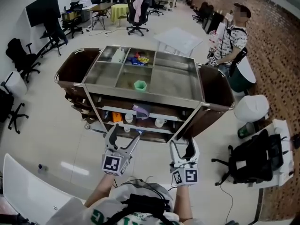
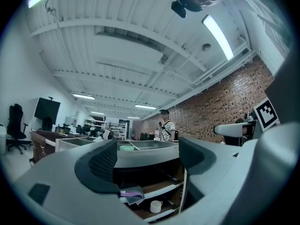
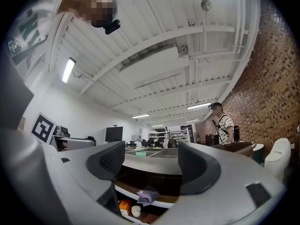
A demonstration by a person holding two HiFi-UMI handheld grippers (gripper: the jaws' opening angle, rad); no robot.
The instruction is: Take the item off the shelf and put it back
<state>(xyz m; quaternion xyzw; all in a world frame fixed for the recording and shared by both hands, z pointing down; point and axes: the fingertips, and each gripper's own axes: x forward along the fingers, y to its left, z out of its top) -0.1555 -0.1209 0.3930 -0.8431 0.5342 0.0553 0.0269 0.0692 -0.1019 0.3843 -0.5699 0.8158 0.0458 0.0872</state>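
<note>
Both grippers are held up in front of the cart [image 1: 164, 101], and neither touches it. The left gripper [image 1: 125, 134] has its jaws spread wide with nothing in them. The right gripper [image 1: 182, 146] has its jaws apart too, but less, and they are empty. The purple cloth [image 1: 140, 110] lies on the cart's middle shelf, far past both sets of jaws. A white cup [image 1: 160, 123] stands lower down, near it.

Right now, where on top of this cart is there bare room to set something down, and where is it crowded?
The large right compartment is bare, between the section with the green cup and the tray's right rim. The front-left compartment also looks bare. Back compartments hold a white bottle and colourful packets; the lower shelves are crowded.
</note>
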